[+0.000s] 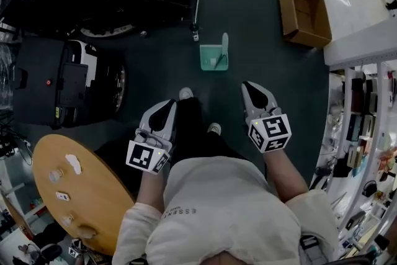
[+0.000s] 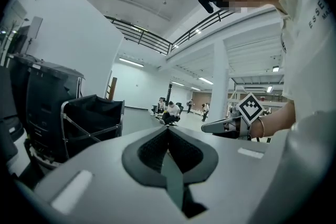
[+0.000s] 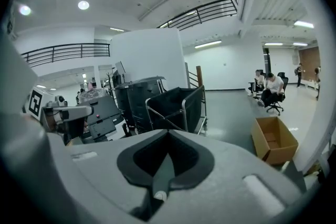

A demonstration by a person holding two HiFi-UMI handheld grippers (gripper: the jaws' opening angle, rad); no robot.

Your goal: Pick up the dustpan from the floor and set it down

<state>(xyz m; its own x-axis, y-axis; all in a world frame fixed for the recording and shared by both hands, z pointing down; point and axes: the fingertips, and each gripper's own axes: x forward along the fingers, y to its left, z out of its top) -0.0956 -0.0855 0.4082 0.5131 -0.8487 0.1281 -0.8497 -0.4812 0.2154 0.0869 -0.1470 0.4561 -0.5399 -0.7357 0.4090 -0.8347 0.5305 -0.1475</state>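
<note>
Dustpan (image 1: 214, 58), teal with its handle standing upright, sits on the dark floor (image 1: 248, 22) in the upper middle of the head view, well apart from both grippers and just beyond the person's shoes (image 1: 185, 94). The left gripper (image 1: 166, 103) is at lower centre-left of that view and the right gripper (image 1: 253, 87) at centre-right, both pointing up the frame with the dustpan ahead and between them. In each gripper's own view the jaws are closed, tips meeting, with nothing between them. An open cardboard box (image 1: 303, 12) lies on the floor at the upper right, and also shows at the right of the right gripper view. A black fabric cart (image 3: 176, 105) on a metal frame stands at the middle of the right gripper view, beside dark bins. A round wooden table (image 1: 74, 195) with a few small pieces on it fills the lower left of the head view. Shelving (image 1: 366, 121) runs down the right edge. Seated people show far off in both gripper views.
</note>
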